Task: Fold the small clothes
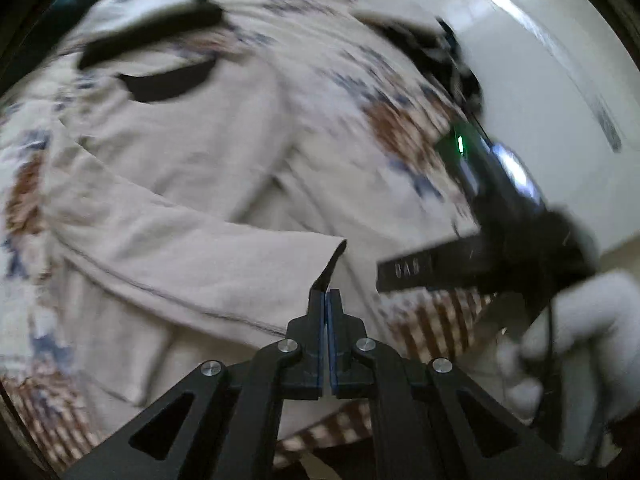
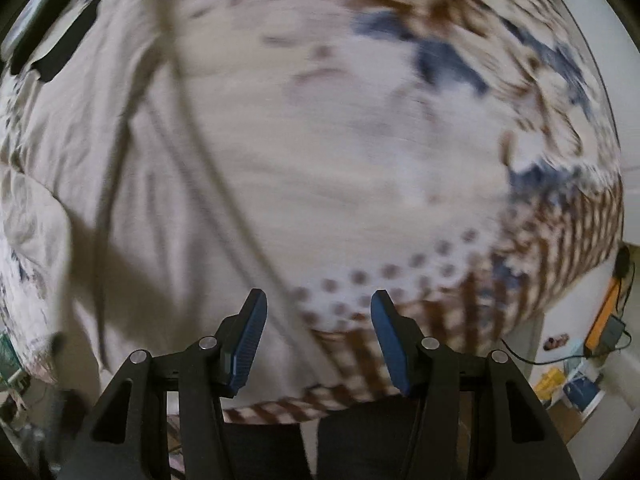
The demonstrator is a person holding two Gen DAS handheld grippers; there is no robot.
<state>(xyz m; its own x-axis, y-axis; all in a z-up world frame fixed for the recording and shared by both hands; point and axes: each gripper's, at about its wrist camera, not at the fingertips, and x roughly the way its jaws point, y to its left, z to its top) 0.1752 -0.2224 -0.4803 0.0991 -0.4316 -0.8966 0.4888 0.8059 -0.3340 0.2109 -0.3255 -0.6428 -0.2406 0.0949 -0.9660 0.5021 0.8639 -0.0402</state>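
Bedroom at home: patterned bedspread [image 2: 400, 160].

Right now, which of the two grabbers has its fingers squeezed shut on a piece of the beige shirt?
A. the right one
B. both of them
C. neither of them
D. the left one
D: the left gripper has its fingers pressed together on a dark-edged corner of the beige shirt, while the right gripper hangs over the cloth with its blue pads wide apart and holding nothing.
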